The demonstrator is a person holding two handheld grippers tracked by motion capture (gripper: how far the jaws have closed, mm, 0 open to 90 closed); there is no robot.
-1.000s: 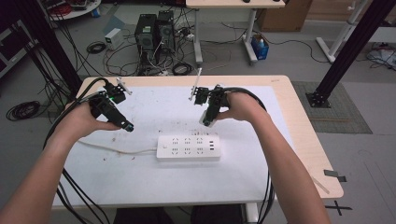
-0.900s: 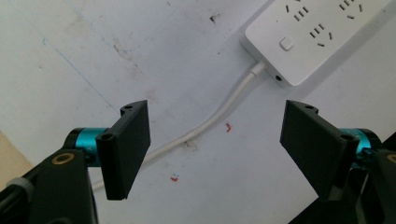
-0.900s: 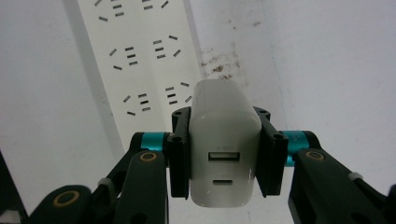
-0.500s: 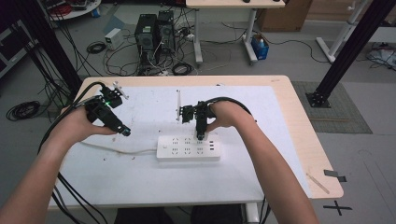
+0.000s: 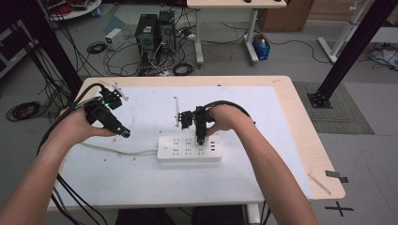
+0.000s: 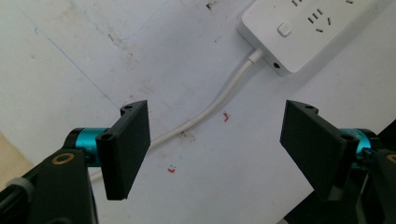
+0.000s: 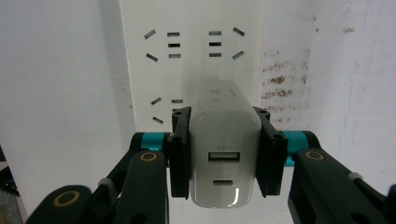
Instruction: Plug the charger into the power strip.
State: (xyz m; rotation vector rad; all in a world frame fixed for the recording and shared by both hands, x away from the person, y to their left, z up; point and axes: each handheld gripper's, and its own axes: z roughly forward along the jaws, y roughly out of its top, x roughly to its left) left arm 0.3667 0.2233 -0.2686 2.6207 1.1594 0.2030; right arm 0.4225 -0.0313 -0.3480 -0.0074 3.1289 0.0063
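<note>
Squarely above the white power strip (image 7: 191, 60), a white charger (image 7: 224, 154) with two ports on its back face, clamped on both sides by the pads of the right gripper (image 7: 224, 154) and pointed down at the strip's sockets near its right end. Off to the left on the white table (image 5: 263, 183), the left gripper (image 6: 215, 140) with jaws spread wide and nothing between them, hovering over the strip's white cord (image 6: 205, 116) just beside the switch end.
</note>
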